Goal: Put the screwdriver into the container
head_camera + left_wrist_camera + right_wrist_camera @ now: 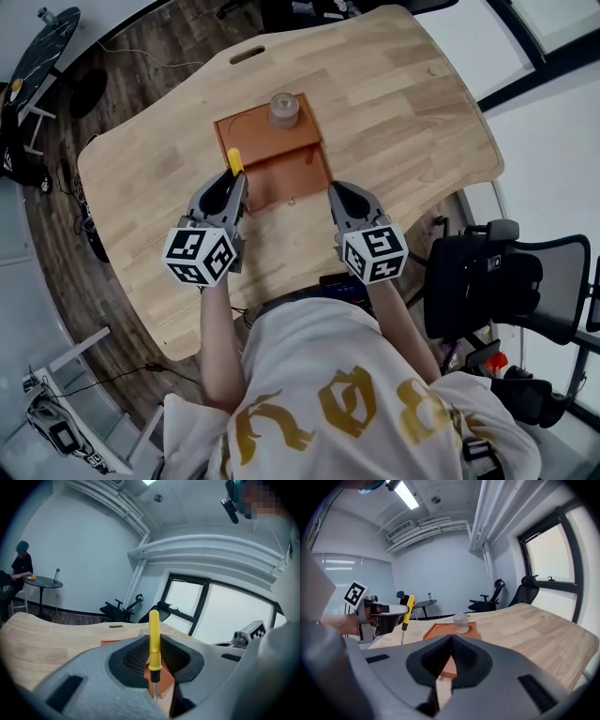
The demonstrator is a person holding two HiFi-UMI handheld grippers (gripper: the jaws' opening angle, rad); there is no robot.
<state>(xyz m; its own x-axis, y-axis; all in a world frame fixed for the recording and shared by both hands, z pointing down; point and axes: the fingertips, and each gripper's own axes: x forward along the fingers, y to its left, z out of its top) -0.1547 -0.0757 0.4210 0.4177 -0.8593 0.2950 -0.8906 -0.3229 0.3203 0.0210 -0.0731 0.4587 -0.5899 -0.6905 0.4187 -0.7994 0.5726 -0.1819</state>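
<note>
Left gripper (232,187) clamped on yellow screwdriver (154,639), right gripper (337,195) closed empty, orange container (281,173) holding jar (284,109)

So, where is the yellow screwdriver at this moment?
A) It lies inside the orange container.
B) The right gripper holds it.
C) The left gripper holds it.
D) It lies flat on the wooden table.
C: the left gripper view shows the yellow screwdriver clamped upright, tip down, between the jaws of the left gripper, and it is not yet in the orange container.
</note>
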